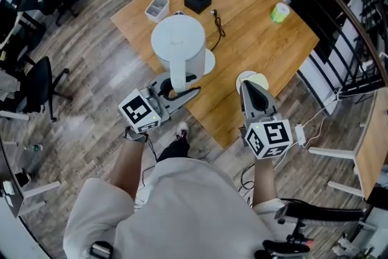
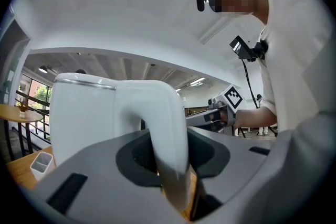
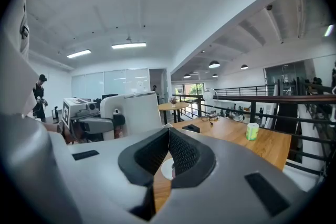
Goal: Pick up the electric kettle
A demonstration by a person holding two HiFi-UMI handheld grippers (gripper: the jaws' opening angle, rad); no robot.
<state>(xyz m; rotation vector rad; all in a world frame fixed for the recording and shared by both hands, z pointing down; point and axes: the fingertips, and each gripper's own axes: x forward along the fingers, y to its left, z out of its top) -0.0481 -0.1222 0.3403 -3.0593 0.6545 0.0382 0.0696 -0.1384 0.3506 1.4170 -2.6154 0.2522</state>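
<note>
The white electric kettle [image 1: 178,40] hangs above the near corner of the wooden table [image 1: 260,45], its handle [image 1: 179,74] toward me. My left gripper [image 1: 177,93] is shut on that handle; in the left gripper view the handle [image 2: 169,134] runs down between the grey jaws, with the kettle body [image 2: 84,118] to its left. The kettle's round white base [image 1: 210,62] shows partly under it on the table. My right gripper [image 1: 248,87] is shut and holds nothing, to the right of the kettle. In the right gripper view the kettle [image 3: 134,112] is at the left.
A round white disc [image 1: 254,79] lies at the table edge by the right gripper. Further back are a black box [image 1: 197,0], a clear container [image 1: 157,7], a green cup [image 1: 279,12] and a black cable [image 1: 216,24]. Office chairs [image 1: 42,85] stand to the left; a railing [image 1: 339,3] runs along the right.
</note>
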